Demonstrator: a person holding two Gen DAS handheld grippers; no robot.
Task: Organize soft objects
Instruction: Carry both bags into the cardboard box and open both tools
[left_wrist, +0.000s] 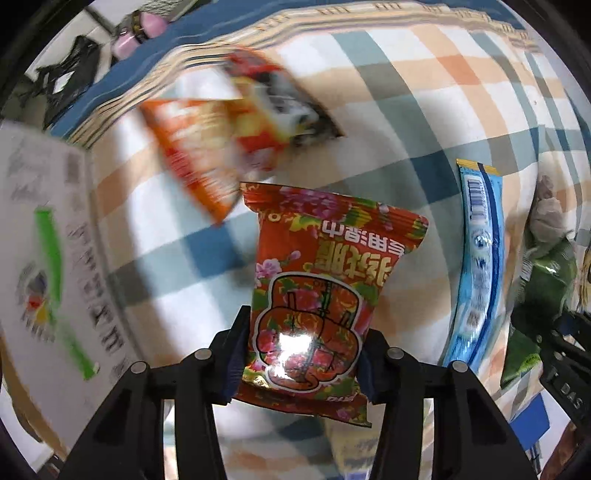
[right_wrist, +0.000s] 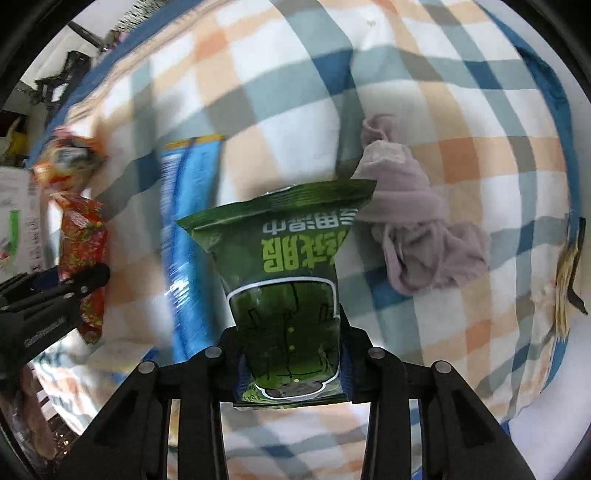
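My left gripper (left_wrist: 301, 354) is shut on a red flowered snack bag (left_wrist: 317, 284) and holds it above the checked cloth (left_wrist: 424, 92). My right gripper (right_wrist: 291, 354) is shut on a green snack bag (right_wrist: 284, 273), also held above the cloth. The red bag and the left gripper show at the left of the right wrist view (right_wrist: 83, 251). The green bag shows at the right edge of the left wrist view (left_wrist: 543, 291). A long blue packet (left_wrist: 480, 258) lies on the cloth between the two grippers; it also shows in the right wrist view (right_wrist: 188, 236).
An orange-red snack bag (left_wrist: 199, 147) and another packet (left_wrist: 273, 107) lie beyond the left gripper. A crumpled mauve cloth (right_wrist: 410, 218) lies right of the green bag. A white printed box (left_wrist: 44, 240) stands at the left. A tan object (right_wrist: 565, 280) sits at the cloth's right edge.
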